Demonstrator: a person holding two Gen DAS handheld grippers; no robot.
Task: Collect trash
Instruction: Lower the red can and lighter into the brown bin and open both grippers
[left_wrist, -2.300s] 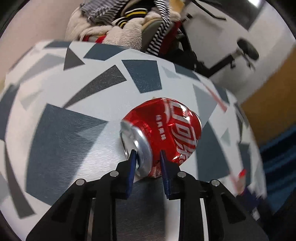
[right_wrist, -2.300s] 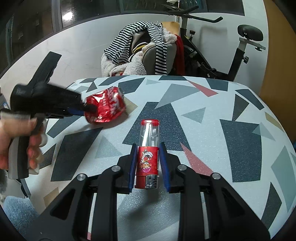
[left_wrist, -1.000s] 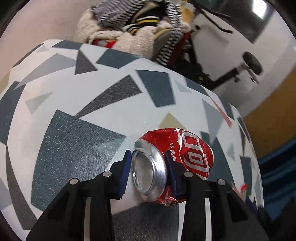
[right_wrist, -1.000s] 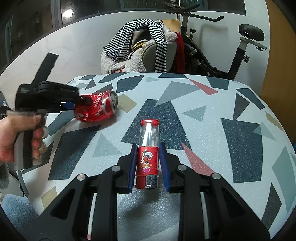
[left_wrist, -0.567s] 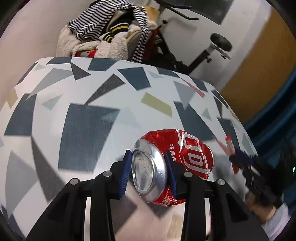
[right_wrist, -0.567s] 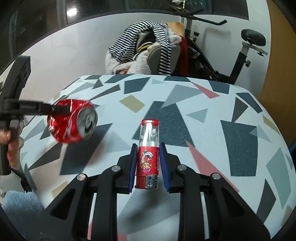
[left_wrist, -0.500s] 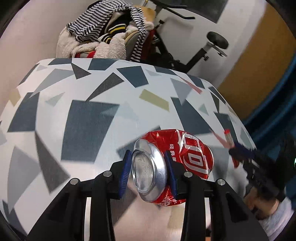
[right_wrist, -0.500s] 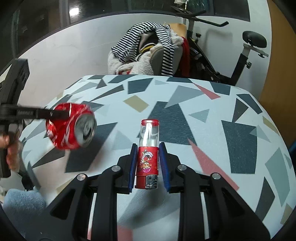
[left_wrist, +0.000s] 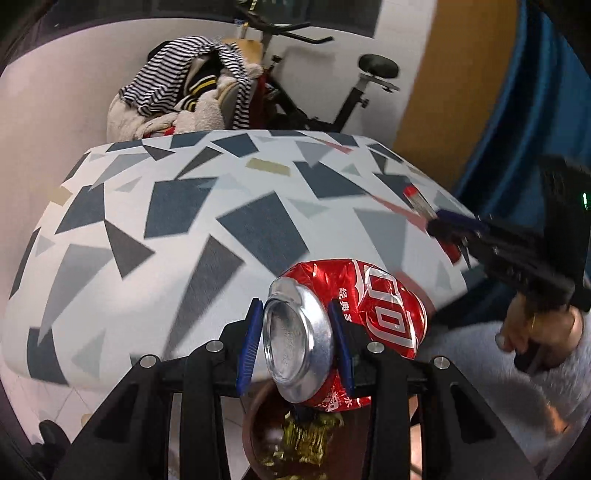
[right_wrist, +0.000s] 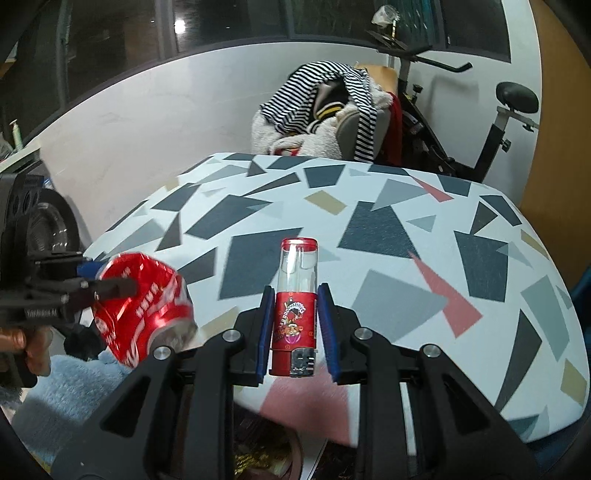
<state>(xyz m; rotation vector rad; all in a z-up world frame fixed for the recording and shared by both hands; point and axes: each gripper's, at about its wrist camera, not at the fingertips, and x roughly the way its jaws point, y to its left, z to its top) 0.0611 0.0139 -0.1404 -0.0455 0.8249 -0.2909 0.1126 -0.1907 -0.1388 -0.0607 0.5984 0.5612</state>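
Below the near edge of the worktop (left_wrist: 155, 236): a brown bin (left_wrist: 258, 435) with gold wrappers inside. Just above it, left gripper (left_wrist: 295, 341) pinching a crushed red can (left_wrist: 347, 325), carried clear of the worktop since a second ago. Beside it, right gripper (right_wrist: 295, 332) clamped on a small red tube (right_wrist: 295, 317), also lifted off, hanging over the near edge. Likely next: dropping both into the bin. Beyond the far edge, clothes heaped on a chair (right_wrist: 325, 110).
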